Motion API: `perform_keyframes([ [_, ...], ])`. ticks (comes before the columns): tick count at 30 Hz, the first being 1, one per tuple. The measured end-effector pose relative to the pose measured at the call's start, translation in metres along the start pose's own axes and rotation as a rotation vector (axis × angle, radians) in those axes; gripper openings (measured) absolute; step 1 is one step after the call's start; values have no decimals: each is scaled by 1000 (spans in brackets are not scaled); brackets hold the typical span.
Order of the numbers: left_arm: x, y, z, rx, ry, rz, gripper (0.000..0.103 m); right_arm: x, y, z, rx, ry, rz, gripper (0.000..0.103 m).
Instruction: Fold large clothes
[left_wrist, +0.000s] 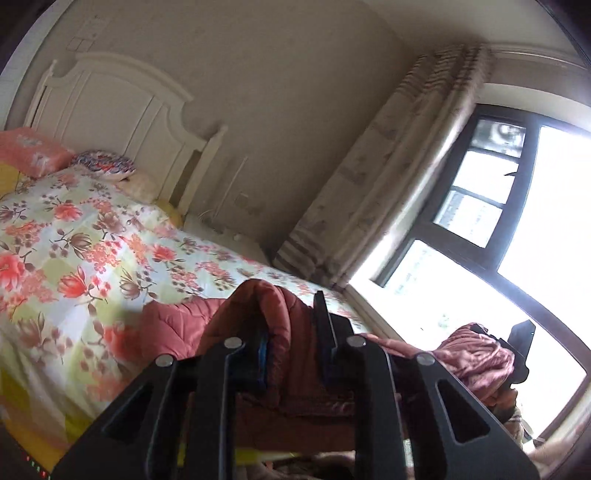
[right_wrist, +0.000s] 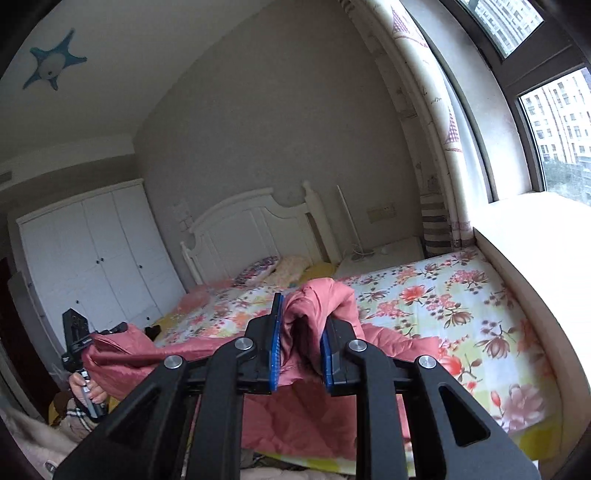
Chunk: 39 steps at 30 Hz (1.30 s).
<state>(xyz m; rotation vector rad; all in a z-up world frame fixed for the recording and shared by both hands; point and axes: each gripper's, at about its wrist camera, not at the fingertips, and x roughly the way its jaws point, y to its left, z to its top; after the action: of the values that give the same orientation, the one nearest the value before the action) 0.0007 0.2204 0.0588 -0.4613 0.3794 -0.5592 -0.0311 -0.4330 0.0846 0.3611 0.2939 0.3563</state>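
Daylight from window (left_wrist: 535, 229) blown out, room dim; fisheye edges bent, left view blurred

Left gripper (left_wrist: 291, 332) and right gripper (right_wrist: 301, 339), both clamped, raised apart.

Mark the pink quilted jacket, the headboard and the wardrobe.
pink quilted jacket (right_wrist: 314, 306): right wrist view, bunched fold between the fingers.
headboard (left_wrist: 110, 110): left wrist view, white panelled face.
wardrobe (right_wrist: 96, 251): right wrist view, middle door.
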Motion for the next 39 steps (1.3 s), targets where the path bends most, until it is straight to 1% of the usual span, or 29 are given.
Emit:
perform_keyframes([
  [2, 43, 26, 20, -71, 53, 41, 22, 54, -20, 18, 31, 55, -69, 19],
  [3, 64, 38, 26, -97, 78, 61, 25, 82, -32, 23, 46, 86, -112, 19],
  [4, 95, 54, 33, -128, 109, 108, 25, 105, -42, 25, 61, 109, -143, 19],
  [6, 136, 74, 35, -166, 155, 167, 28, 162, -77, 25, 147, 180, -199, 19],
  [9, 211, 109, 27, -176, 238, 301, 28, 222, -118, 4, 239, 263, -294, 19],
  [11, 243, 128, 17, -178, 273, 368, 29, 260, -150, -22, 338, 321, -355, 20],
  [13, 266, 146, 6, -185, 285, 396, 34, 278, -166, -43, 373, 353, -394, 20],
  [14, 272, 152, 1, -189, 289, 395, 45, 285, -173, -52, 382, 362, -411, 21],
  [15, 279, 163, -4, -213, 299, 382, 57, 286, -177, -58, 396, 368, -407, 25],
  [16, 282, 171, -7, -239, 299, 364, 64, 289, -183, -65, 433, 380, -396, 28],
  [17, 281, 177, -9, -268, 287, 332, 70, 288, -188, -68, 474, 381, -372, 33],
  [19, 272, 181, -4, -294, 251, 302, 82, 278, -191, -65, 510, 353, -321, 49],
  [20, 262, 180, 1, -296, 218, 324, 97, 271, -192, -60, 525, 332, -305, 78],
  [21, 250, 176, 7, -297, 168, 364, 101, 264, -191, -53, 534, 313, -319, 99],
  [22, 235, 172, 14, -300, 99, 391, 101, 250, -191, -45, 540, 258, -325, 99],
  [24, 206, 164, 29, -308, -2, 398, 101, 227, -189, -28, 535, 174, -274, 99],
  [25, 188, 154, 41, -293, -73, 439, 101, 212, -183, -15, 516, 128, -274, 99],
  [26, 178, 142, 51, -265, -115, 474, 101, 202, -175, -4, 486, 96, -286, 99],
  [27, 170, 123, 65, -204, -160, 498, 101, 194, -164, 8, 445, 70, -286, 99],
  [28, 165, 102, 77, -131, -189, 503, 101, 188, -148, 25, 391, 44, -270, 99],
  [29, 166, 76, 87, -48, -203, 510, 101, 185, -132, 38, 345, 27, -251, 99],
  [31, 181, 33, 95, 93, -183, 541, 101, 187, -99, 56, 259, 14, -224, 99],
  [32, 195, 12, 94, 171, -147, 557, 101, 194, -78, 62, 202, 23, -216, 99],
  [33, 218, -10, 88, 275, -83, 581, 101, 203, -63, 64, 151, 40, -218, 99],
  [35, 257, -33, 68, 423, 6, 630, 101, 234, -23, 55, -14, 120, -260, 99],
  [36, 278, -37, 52, 488, 46, 658, 101, 248, -12, 46, -76, 163, -280, 99],
  [37, 294, -39, 37, 528, 84, 672, 101, 264, 1, 29, -150, 225, -300, 99],
  [38, 309, -36, 22, 554, 129, 679, 101, 280, 8, 13, -197, 280, -312, 98],
  [39, 329, -28, 4, 576, 194, 683, 101, 290, 9, -5, -227, 324, -316, 95],
])
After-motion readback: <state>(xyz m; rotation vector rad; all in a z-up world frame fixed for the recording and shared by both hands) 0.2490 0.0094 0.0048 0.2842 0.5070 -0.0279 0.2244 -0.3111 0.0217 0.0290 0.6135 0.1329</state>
